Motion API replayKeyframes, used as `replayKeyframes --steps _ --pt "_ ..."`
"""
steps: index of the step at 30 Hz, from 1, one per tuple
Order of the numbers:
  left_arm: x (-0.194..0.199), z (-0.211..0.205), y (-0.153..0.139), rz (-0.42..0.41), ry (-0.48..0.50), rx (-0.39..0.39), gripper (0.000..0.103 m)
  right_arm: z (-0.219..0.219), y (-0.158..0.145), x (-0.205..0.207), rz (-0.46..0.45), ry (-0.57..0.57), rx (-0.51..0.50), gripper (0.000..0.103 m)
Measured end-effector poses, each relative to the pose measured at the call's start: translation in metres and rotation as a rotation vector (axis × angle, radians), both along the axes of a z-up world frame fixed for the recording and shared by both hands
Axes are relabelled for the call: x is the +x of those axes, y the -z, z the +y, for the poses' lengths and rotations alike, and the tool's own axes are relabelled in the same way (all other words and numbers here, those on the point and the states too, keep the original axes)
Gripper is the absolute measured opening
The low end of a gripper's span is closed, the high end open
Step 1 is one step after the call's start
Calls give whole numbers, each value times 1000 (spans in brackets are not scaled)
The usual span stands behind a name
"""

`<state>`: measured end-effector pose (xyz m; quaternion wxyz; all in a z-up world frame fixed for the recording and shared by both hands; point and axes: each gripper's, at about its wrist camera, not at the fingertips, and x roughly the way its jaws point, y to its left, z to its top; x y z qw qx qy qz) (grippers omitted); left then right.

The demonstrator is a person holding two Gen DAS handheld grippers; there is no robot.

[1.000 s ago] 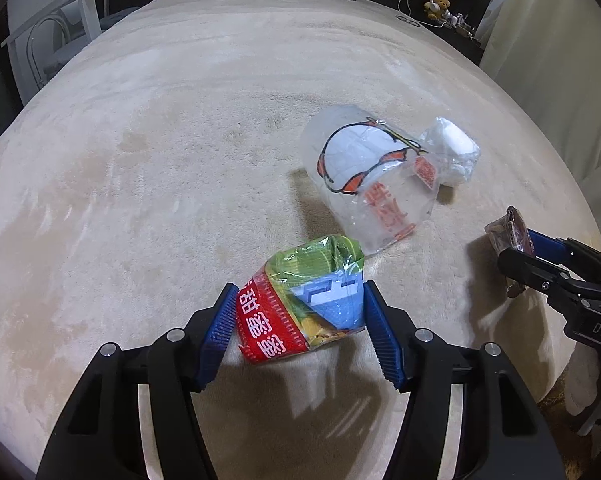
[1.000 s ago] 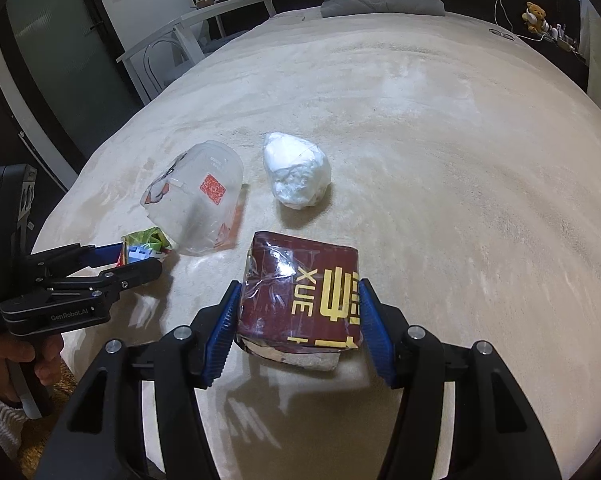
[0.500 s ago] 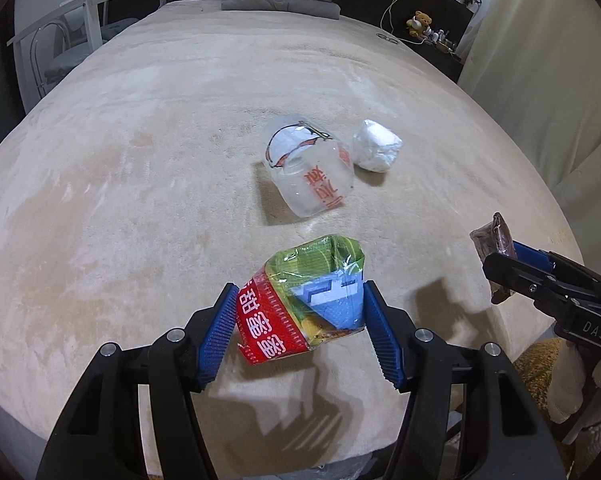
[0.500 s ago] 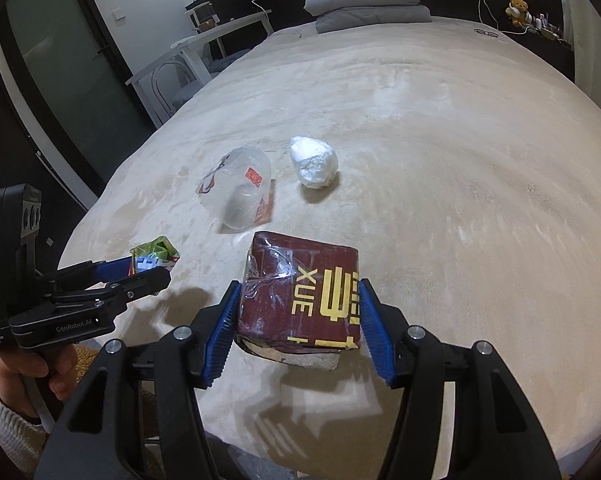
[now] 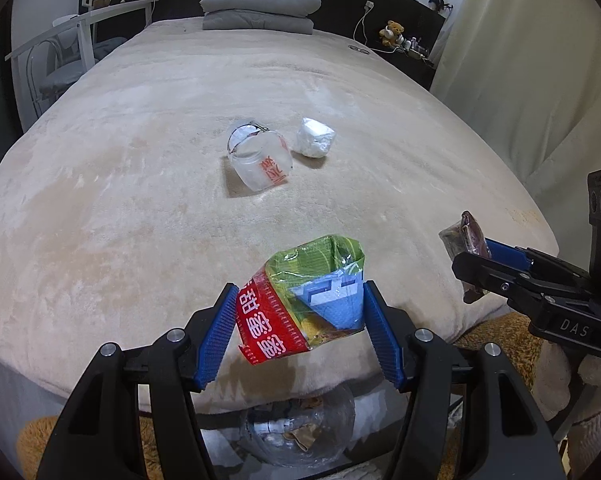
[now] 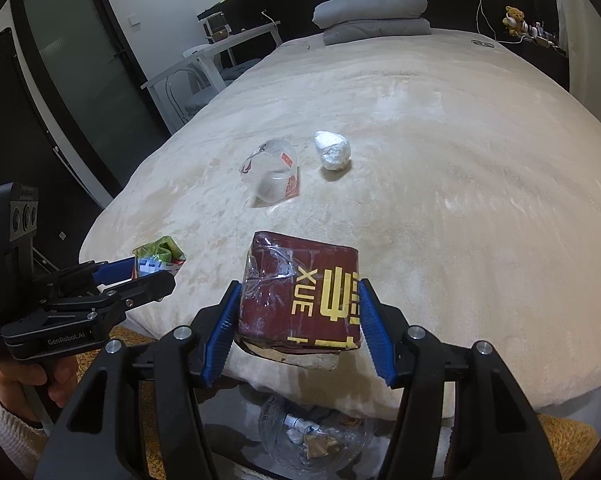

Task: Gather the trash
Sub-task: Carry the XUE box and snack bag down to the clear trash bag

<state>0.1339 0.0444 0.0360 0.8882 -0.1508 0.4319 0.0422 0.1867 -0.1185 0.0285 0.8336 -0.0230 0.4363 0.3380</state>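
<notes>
My left gripper (image 5: pixel 298 322) is shut on a green, red and blue snack wrapper (image 5: pixel 304 300), held in the air over the bed's near edge. My right gripper (image 6: pixel 298 320) is shut on a dark red packet with yellow letters (image 6: pixel 300 294), also lifted. Each gripper shows in the other's view: the right gripper (image 5: pixel 470 254) at the right, the left gripper (image 6: pixel 156 270) at the left. A clear plastic cup with red print (image 5: pixel 260 162) and a crumpled white tissue (image 5: pixel 315 143) lie on the beige bed (image 5: pixel 140 160). Below the grippers stands a clear trash bin (image 5: pixel 296 436) with scraps in it.
Folded grey bedding (image 5: pixel 258 8) lies at the head of the bed. A white chair and desk (image 5: pixel 68 52) stand to the left, a curtain (image 5: pixel 520 60) to the right. A brown fuzzy rug (image 6: pixel 560 440) lies by the bin.
Both grippers have pulled back and up from the bed with their loads. The cup and tissue now look farther away, and the bin below the bed edge has come into view.
</notes>
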Motion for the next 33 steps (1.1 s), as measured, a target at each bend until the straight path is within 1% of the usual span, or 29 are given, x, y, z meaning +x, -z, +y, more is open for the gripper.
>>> replayKeyframes --steps 5,11,17,26,33 --pt "-21 -14 -2 -10 12 -5 61 -8 -5 -26 -11 -12 1 57" --pt "-43 -27 2 -11 22 -21 61 -17 -3 -50 -7 -16 -4 58" --pt "-61 -33 15 9 26 -44 61 -24 4 -66 13 -20 -4 58" --pt "-76 -44 40 56 41 -85 61 -27 27 -81 65 -28 -20 58" --pt "-77 -53 62 107 60 -108 61 -29 55 -85 141 -29 -36 58"
